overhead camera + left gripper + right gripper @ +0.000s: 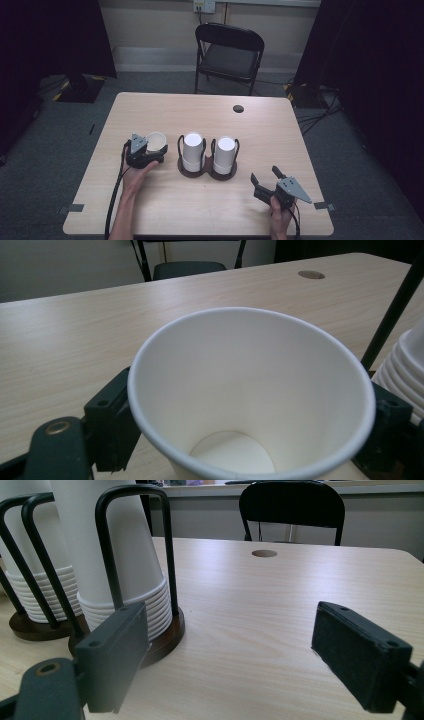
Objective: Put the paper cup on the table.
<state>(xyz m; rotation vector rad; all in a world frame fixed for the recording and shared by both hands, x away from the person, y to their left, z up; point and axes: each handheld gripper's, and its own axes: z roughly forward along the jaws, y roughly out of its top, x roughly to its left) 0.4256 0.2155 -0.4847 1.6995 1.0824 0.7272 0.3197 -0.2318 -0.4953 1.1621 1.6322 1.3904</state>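
Cup (156, 141): upright on the table (150, 107), between my left gripper's (150, 151) jaws, left of the holder.
Holder (207, 171): mid-table, two upturned cup stacks (192, 150) side by side.
My right gripper (264, 176): right of the holder (nearer me).
Chair (229, 52): behind the table.

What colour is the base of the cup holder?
Dark brown; the holder base shows best in the right gripper view, under the cup stack.

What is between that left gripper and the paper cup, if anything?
Nothing visible. The cup stands upright on the table, right between the left gripper's jaws, one on each side of its wall. The cup stacks in their holder stand apart, to its right in the high view.
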